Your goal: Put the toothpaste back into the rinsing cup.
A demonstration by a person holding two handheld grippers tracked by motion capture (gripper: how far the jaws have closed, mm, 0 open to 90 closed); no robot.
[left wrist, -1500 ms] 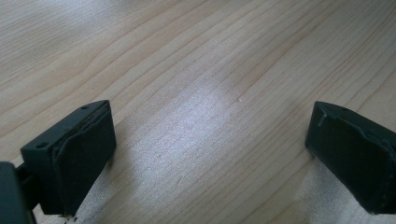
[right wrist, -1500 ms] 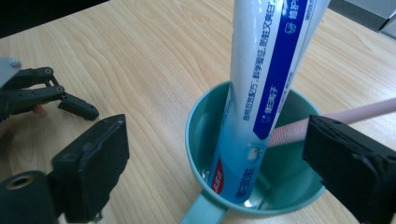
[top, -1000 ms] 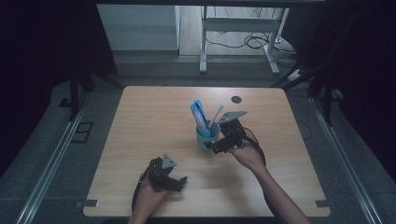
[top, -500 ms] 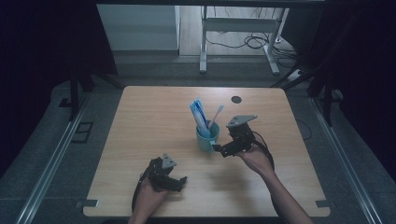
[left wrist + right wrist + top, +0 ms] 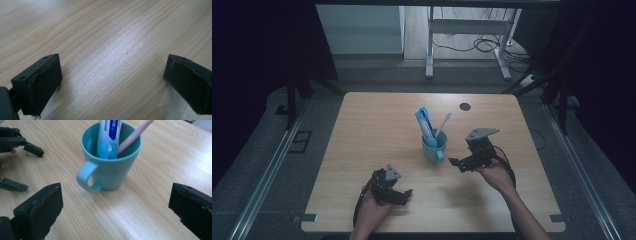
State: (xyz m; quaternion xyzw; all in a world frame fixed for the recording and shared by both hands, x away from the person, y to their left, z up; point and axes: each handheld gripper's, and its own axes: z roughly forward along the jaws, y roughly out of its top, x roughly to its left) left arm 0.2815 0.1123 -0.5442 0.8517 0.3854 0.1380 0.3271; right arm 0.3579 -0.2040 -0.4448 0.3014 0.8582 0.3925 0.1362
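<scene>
From above, the teal plastic mug (image 5: 434,146) stands near the middle of the pale wooden table (image 5: 362,130), a blue-and-white toothpaste tube (image 5: 425,125) and a pink toothbrush (image 5: 443,123) leaning inside it. The right gripper view adds the mug's handle (image 5: 88,176), turned toward the camera. The right gripper (image 5: 460,163) sits just beside the mug, jaws spread wide, grasping nothing. The left gripper (image 5: 404,194) rests near the table's front edge, equally wide apart, over bare wood.

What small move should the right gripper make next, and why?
Probably draw a little farther back from the teal mug. The right gripper is open and holds nothing, and the toothpaste tube and toothbrush stand inside the mug, so nothing seems left to place.
</scene>
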